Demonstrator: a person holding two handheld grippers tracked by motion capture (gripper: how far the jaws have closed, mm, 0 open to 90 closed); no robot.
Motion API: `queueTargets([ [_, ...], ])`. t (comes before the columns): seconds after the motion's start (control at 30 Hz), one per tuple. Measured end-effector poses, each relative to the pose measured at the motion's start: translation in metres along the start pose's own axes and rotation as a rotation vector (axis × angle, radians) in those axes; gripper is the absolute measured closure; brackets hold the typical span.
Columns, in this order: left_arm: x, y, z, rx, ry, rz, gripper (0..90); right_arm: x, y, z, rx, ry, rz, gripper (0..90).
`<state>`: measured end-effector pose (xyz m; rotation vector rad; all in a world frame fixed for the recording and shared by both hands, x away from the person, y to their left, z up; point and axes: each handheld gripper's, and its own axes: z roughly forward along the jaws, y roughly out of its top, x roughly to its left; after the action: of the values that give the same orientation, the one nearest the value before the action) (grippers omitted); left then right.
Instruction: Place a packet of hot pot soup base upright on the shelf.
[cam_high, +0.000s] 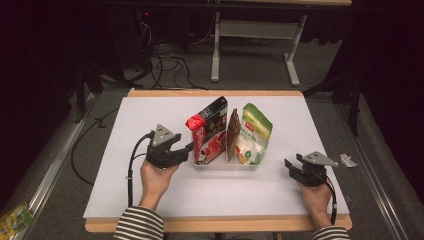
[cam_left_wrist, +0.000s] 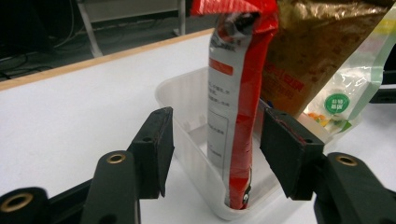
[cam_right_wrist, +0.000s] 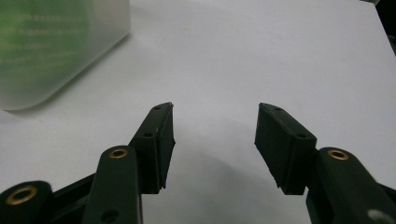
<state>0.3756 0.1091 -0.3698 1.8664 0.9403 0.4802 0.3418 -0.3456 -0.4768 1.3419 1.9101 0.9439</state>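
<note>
3 snack bags now stand upright in the clear tray (cam_high: 220, 165) mid-surface, the red bag (cam_high: 207, 132) nearest the left tool (cam_high: 189, 148), so the packing looks nearly finished. That tool's jaws flank the red bag without pressing it. The right tool (cam_high: 291, 166) rests released, low on the surface (cam_high: 150, 195), well apart.

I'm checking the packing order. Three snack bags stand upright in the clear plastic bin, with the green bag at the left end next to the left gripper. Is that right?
Not quite. The bag at the left end of the clear plastic bin, next to the left gripper, is the red bag; the green bag stands at the right end, as the high view shows. Three bags do stand upright, the brown bag between them.
</note>
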Motion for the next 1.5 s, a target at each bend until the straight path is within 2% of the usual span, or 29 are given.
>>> queueTargets([
  [0.33, 0.012, -0.004, -0.016, -0.026, 0.027, -0.016, 43.4, 0.000, 0.000, 0.000, 0.003, 0.002, -0.001, 47.7],
  [0.8, 0.021, -0.008, -0.028, -0.039, 0.050, -0.025, 42.7, -0.001, 0.000, 0.000, -0.001, 0.005, 0.005, 47.7],
  [1.0, 0.028, -0.015, -0.034, -0.039, 0.060, -0.052, 42.5, -0.001, 0.000, 0.000, -0.005, 0.006, 0.010, 47.7],
  [1.5, 0.038, -0.031, -0.043, -0.032, 0.070, -0.086, 42.1, 0.000, 0.000, 0.000, 0.000, 0.006, 0.012, 47.7],
])
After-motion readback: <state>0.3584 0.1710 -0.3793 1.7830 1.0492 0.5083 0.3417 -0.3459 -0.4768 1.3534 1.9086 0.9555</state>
